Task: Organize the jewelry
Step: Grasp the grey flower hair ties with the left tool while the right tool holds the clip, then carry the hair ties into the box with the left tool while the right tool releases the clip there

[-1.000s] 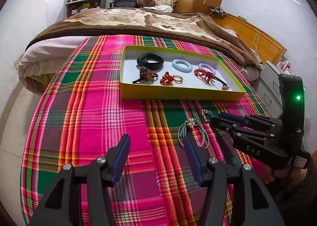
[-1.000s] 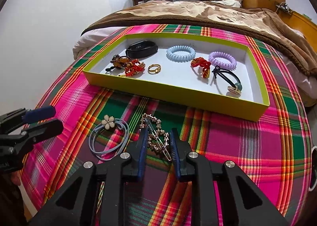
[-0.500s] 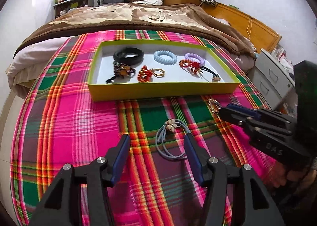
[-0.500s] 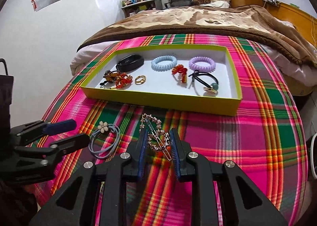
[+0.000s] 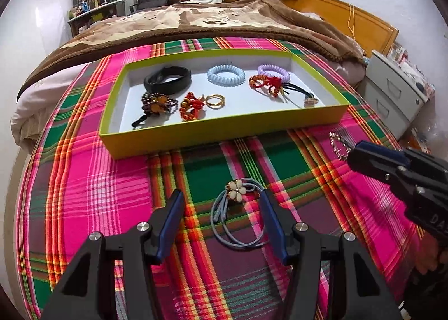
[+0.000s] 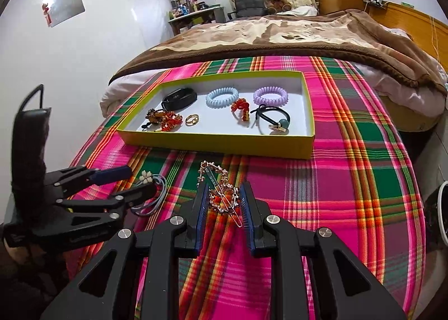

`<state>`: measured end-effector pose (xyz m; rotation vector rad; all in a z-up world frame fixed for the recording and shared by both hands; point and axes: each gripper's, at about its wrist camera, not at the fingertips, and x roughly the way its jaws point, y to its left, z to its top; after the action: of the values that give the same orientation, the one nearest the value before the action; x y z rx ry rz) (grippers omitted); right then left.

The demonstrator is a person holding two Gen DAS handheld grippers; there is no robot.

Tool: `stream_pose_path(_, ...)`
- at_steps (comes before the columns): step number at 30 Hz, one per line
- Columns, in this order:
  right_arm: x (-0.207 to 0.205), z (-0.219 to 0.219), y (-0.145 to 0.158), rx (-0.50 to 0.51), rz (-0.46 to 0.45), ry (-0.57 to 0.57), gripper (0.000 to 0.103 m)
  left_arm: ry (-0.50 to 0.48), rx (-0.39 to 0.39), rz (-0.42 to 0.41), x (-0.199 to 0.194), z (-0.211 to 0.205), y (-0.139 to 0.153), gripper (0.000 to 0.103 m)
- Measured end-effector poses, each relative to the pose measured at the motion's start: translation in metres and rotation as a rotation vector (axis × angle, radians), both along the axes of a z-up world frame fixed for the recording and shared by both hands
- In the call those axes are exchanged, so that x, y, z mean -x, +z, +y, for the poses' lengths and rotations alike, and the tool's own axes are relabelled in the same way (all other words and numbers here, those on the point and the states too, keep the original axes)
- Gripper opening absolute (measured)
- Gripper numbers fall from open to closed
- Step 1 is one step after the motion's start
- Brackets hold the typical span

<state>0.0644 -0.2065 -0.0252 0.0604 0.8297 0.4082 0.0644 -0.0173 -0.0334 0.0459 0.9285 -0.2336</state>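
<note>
The right gripper point(image 6: 221, 205) has risen since a second ago, its jaws pinching the gold rhinestone hair clip point(image 6: 221, 194) — headed, likely, for the yellow-rimmed tray point(image 6: 215, 143). The left gripper point(image 5: 221, 210), jaws wide and empty, has closed in around the blue flower hair tie point(image 5: 238, 213) on the plaid bedspread point(image 5: 84, 180).

Left cam only catches the tip of the hair clip point(image 5: 337, 144), the right gripper point(image 5: 353, 155) covers the rest. In the right cam, the left gripper point(image 6: 141, 180) sits over part of the blue hair tie point(image 6: 156, 194). Stuff on the far desk point(image 6: 193, 13) is way too small to make out. Cabinet point(image 5: 397, 95) is cut off at the right edge.
</note>
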Motion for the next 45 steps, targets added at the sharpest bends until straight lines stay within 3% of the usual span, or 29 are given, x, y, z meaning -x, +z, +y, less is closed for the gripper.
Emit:
stream_pose_path(3, 0.0, -0.001, 0.0, -0.009, -0.002, 0.0, 0.023, -0.018, 0.006, 0.006, -0.002, -0.004, -0.001, 0.057)
stream_pose_path(11, 0.002, -0.003, 0.003, -0.014, -0.007, 0.001, 0.023, -0.019, -0.014, 0.0, -0.004, -0.008, -0.001, 0.03)
stream_pose_path(17, 0.003, -0.003, 0.003, -0.016, -0.009, 0.0, 0.023, -0.017, -0.022, -0.005, -0.003, -0.007, 0.0, 0.019)
stream_pose_path(45, 0.008, -0.001, 0.015, -0.016, -0.036, -0.009, 0.023, 0.001, 0.028, -0.06, 0.005, -0.002, 0.024, 0.016)
